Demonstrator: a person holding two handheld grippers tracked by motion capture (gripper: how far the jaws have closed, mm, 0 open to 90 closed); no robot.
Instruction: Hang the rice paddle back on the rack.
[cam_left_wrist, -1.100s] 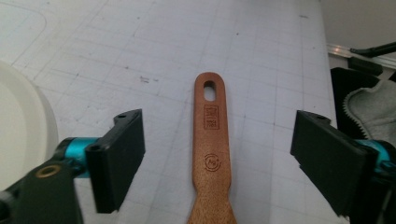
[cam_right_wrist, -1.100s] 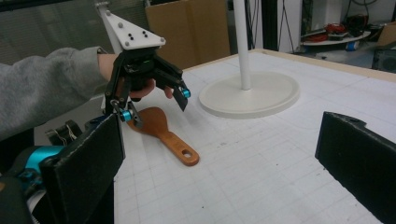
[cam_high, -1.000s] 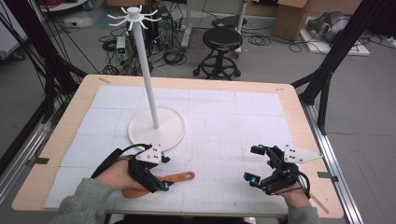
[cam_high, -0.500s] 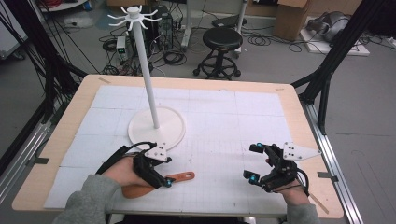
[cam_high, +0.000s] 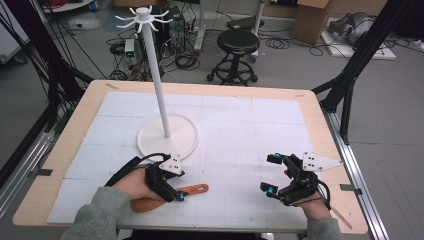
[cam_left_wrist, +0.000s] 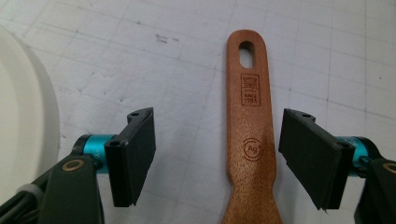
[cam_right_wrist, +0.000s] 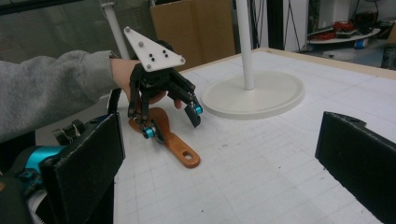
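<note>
A brown wooden spatula (cam_high: 192, 191) lies flat on the white mat near the table's front, its handle with a hanging hole pointing right. My left gripper (cam_high: 176, 189) is open and hovers low over it, one jaw on each side of the handle. In the left gripper view the handle (cam_left_wrist: 248, 116) runs up between the two black pads without touching them. The right gripper view shows the left gripper (cam_right_wrist: 173, 123) over the spatula (cam_right_wrist: 180, 149). My right gripper (cam_high: 268, 174) stands open at the front right with nothing between its jaws.
A tall white stand with hooks at its top rises from a round base (cam_high: 167, 136) just behind the left gripper. The same base (cam_right_wrist: 254, 95) appears in the right gripper view. Wooden table edges border the gridded mat (cam_high: 240, 130).
My left gripper has shifted slightly right and settled lower over the spatula handle. The right gripper has barely moved.
</note>
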